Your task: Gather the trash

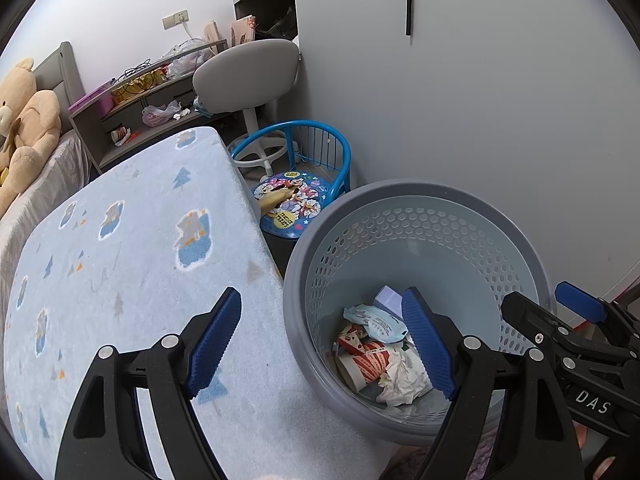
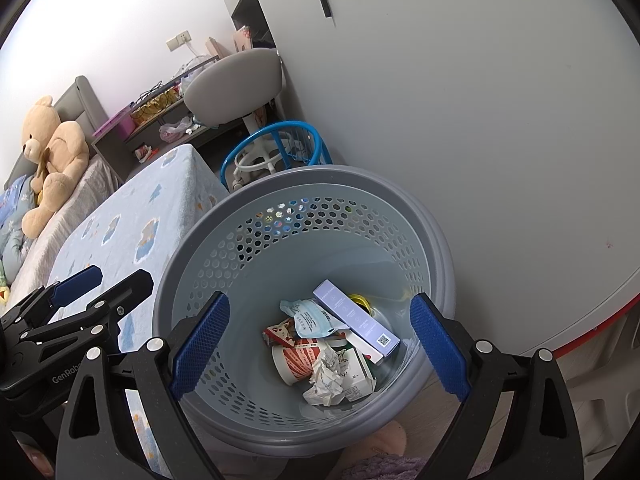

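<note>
A grey perforated trash basket stands on the floor beside the bed. Inside lie a red-and-white paper cup, crumpled white paper, a lilac box, a blue wipes packet and other wrappers. My left gripper is open and empty, spanning the bed edge and the basket rim. My right gripper is open and empty above the basket mouth. The right gripper also shows at the right of the left wrist view; the left gripper shows at the left of the right wrist view.
A bed with a light blue patterned cover lies left of the basket. A blue child's chair stands behind it, a grey swivel chair and a cluttered shelf further back. A teddy bear sits on the bed. A white wardrobe stands on the right.
</note>
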Demonstrator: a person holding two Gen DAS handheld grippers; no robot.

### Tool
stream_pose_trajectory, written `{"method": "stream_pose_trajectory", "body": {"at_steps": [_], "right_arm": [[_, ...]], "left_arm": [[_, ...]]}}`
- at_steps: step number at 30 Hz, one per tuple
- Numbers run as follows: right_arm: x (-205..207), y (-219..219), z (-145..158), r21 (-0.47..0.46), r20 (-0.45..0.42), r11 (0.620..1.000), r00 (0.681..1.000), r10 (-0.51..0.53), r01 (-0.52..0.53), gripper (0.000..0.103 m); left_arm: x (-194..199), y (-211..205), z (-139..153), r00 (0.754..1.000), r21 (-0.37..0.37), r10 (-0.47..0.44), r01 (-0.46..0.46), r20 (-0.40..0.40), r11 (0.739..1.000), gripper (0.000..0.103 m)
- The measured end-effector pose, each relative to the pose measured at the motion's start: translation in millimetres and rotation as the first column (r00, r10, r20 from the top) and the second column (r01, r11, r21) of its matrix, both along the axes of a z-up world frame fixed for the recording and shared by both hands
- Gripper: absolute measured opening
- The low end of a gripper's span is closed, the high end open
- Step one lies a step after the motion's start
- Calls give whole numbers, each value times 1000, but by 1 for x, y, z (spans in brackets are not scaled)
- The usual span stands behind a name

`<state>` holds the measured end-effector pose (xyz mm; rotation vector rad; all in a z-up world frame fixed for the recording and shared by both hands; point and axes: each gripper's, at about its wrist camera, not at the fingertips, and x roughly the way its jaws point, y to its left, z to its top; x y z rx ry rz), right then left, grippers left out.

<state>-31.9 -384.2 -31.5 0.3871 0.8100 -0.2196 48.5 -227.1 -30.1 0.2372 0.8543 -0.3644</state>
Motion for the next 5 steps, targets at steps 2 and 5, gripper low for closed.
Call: {"method": "stream_pose_trajectory", "body": {"at_steps": [2,5], "right_arm": [[0,0,0,1,0,1000,1000,0,0,90],[0,0,0,0,0,1000,1000,0,0,90]], "left_arm": [[0,0,0,1000,-2,0,0,-1,1000,79],[0,1,0,1000,-4,4,-4,-2,1000,79]]}}
